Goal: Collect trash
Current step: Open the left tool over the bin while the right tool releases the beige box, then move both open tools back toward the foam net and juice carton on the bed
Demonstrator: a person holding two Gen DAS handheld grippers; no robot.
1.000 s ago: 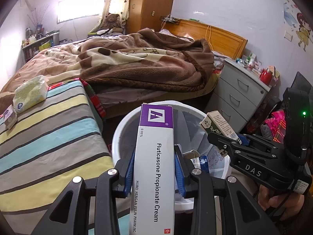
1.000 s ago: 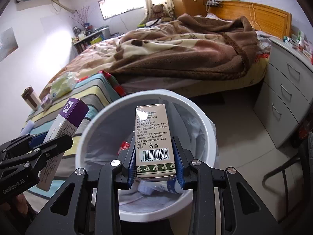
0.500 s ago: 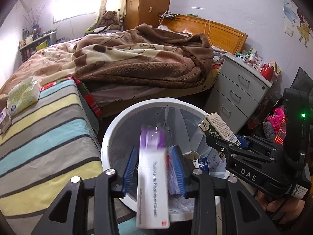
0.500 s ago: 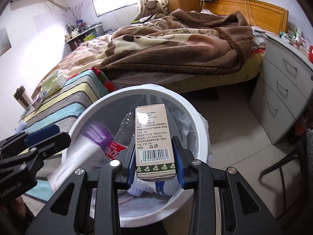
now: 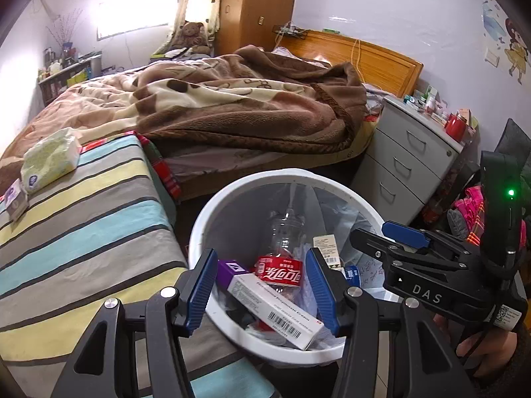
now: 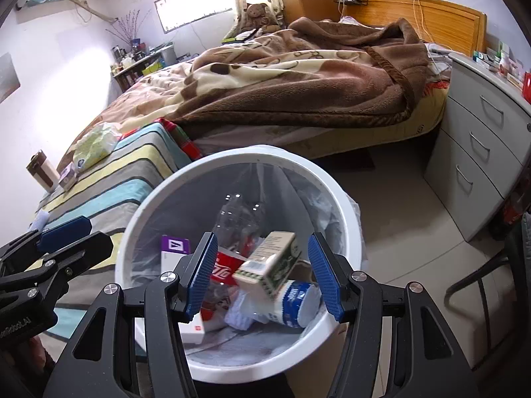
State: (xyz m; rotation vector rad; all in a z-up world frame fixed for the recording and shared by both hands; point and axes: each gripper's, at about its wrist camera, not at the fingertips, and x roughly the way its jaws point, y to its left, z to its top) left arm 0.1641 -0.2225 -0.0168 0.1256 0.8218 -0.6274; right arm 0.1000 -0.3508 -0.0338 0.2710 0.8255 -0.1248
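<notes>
A white trash bin [image 5: 212, 205] with a clear liner stands on the floor; it also shows in the right wrist view [image 6: 335, 185]. My left gripper [image 5: 262, 287] is open and empty above its near rim. The purple-and-white cream box [image 5: 275, 305] lies inside on a crushed cola bottle [image 5: 282, 265]. My right gripper [image 6: 265, 272] is open over the bin. The green-and-white carton [image 6: 268, 265] is blurred, dropping between its fingers onto the trash. A blue-and-white cup [image 6: 295, 301] lies below it.
A striped-cloth table [image 5: 76, 225] sits left of the bin with a tissue pack [image 5: 49, 156] and a small box [image 5: 15, 199]. A bed with a brown blanket [image 5: 232, 109] lies behind. A grey drawer unit [image 5: 408, 159] stands right.
Both grippers opened. The cream box fell from the left gripper into the bin. The carton left the right gripper and is falling into the bin.
</notes>
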